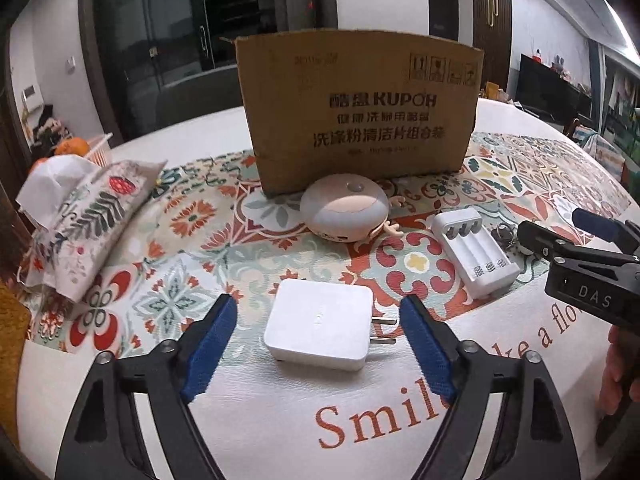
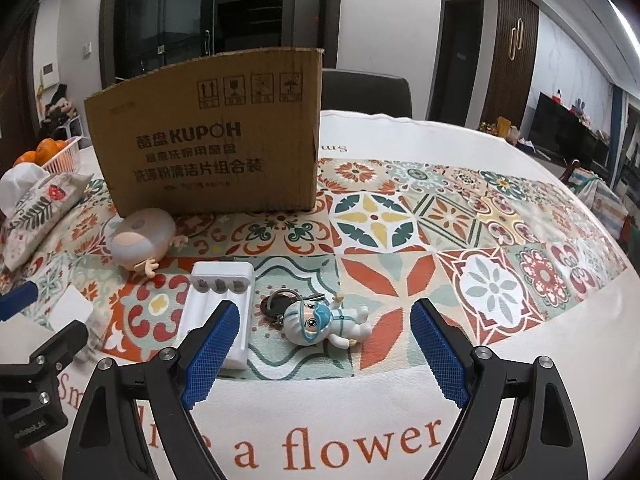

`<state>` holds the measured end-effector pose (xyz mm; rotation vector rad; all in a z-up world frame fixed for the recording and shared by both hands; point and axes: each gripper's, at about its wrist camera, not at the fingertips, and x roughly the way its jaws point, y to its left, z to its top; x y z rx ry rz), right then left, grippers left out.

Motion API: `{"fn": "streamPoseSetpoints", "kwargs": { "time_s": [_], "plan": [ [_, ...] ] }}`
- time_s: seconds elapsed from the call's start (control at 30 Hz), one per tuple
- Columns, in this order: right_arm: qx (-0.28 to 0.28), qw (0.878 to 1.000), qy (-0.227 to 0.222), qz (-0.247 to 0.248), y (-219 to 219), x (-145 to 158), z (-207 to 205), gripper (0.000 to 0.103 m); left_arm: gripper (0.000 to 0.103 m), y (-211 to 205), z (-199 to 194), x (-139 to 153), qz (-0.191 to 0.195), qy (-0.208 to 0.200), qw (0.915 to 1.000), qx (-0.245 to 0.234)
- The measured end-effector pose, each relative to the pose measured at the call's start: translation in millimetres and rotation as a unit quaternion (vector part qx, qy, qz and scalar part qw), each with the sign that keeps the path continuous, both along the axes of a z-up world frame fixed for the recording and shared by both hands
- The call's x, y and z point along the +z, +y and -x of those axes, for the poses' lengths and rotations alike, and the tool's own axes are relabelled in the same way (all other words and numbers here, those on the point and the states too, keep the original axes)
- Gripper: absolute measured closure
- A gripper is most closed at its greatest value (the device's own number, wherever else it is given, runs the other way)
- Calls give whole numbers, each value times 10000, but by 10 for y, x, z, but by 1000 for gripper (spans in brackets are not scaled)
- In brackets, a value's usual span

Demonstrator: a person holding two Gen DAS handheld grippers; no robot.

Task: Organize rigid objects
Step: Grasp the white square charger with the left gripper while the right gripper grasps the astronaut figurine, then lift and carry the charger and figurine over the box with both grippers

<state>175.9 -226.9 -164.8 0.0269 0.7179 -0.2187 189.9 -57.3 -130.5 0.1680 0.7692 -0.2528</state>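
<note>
A white plug adapter [image 1: 320, 326] lies on the tablecloth between the blue pads of my left gripper [image 1: 318, 308], which is open and does not touch it. My right gripper [image 2: 325, 308] is also open, with a small masked figurine keychain [image 2: 324, 322] lying between its fingertips, untouched. A white battery charger [image 2: 218, 300] lies just left of the figurine, partly behind the left pad [image 2: 212, 344]; the left wrist view shows the same battery charger [image 1: 472, 254] to the right of the adapter. A round pink deer lamp [image 1: 344, 208] rests against an open cardboard box [image 1: 360, 112].
The cardboard box [image 2: 208, 140] stands upright at the back of the patterned tablecloth [image 2: 440, 240]. A floral tissue pouch [image 1: 88, 232] and a basket of oranges [image 2: 52, 152] sit at the far left. A hand [image 1: 620, 372] shows at the right edge. A dark chair back [image 2: 368, 92] stands behind the table.
</note>
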Motion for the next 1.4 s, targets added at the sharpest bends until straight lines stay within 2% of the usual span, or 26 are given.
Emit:
{"fn": "streamPoseSetpoints", "kwargs": {
  "time_s": [0.17, 0.23, 0.4, 0.47, 0.5, 0.63, 0.9, 1.4],
  "plan": [
    [-23, 9996, 183, -201, -56, -57, -93, 15, 25, -12, -56, -16, 43, 99, 9999, 11],
    [-30, 9994, 253, -255, -69, -76, -117, 15, 31, -16, -83, -31, 49, 154, 9999, 21],
    [-70, 9982, 494, -336, -103, -146, -183, 19, 36, -2, -138, -79, 224, 335, 9992, 27],
    [-61, 9976, 586, -374, -110, -173, -203, 27, 39, -7, -135, -81, 198, 311, 9993, 23],
    [-31, 9972, 617, -414, -113, -187, -211, 33, 44, -8, -135, -77, 200, 309, 9993, 23],
    [28, 9965, 686, -483, -106, -221, -212, 46, 44, -5, -128, -66, 231, 310, 9992, -25],
    [116, 9982, 440, -402, -36, -153, -94, 46, 46, -7, -77, -40, 368, 322, 9988, -99],
    [219, 9991, -19, -359, 5, 157, 81, 46, 47, 5, 70, 248, 568, -50, 9982, -184]
  ]
}}
